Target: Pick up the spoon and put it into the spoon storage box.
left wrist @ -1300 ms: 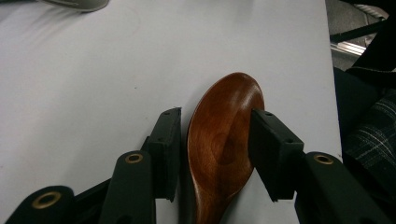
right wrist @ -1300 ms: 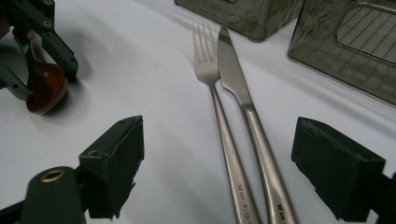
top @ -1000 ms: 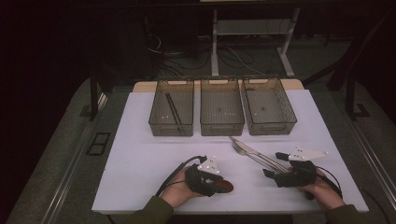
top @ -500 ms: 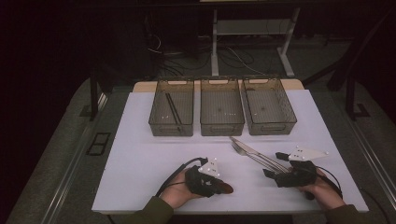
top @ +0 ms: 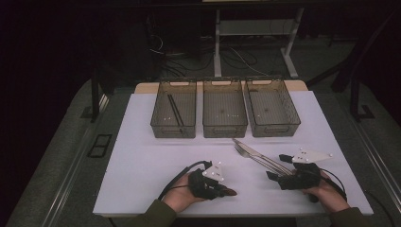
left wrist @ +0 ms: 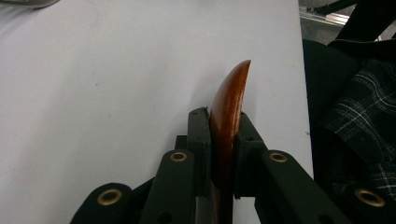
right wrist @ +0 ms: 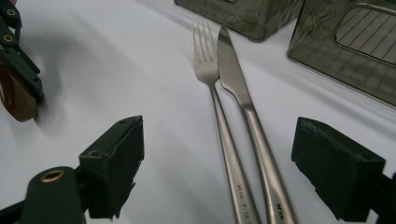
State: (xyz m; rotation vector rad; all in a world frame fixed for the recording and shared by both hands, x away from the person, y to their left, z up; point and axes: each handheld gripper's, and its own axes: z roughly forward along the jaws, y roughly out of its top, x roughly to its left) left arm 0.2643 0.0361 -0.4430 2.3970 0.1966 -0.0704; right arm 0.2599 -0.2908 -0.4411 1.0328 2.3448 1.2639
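Note:
My left gripper (left wrist: 223, 140) lies low over the white table near its front edge. Its jaws have just been closing, and the pads now press both sides of a brown, curved wooden utensil (left wrist: 231, 93) standing on edge between them. In the high view that utensil (top: 230, 192) pokes out to the right of the left gripper (top: 222, 189). My right gripper (right wrist: 224, 163) stands open, with the handles of a steel fork (right wrist: 219, 116) and a steel knife (right wrist: 243, 102) lying side by side on the table between its jaws, untouched. In the high view the right gripper (top: 278, 166) sits at the front right.
Three mesh bins stand in a row at the back: the left bin (top: 161, 124) holds black chopsticks (top: 175, 109); the middle bin (top: 224, 127) and the right bin (top: 274, 128) look bare. The white table top (top: 142, 161) ends close behind both hands.
The left gripper's jaws have drawn together onto the brown wooden utensil. Neither hand has shifted, and the fork and knife lie where they were.

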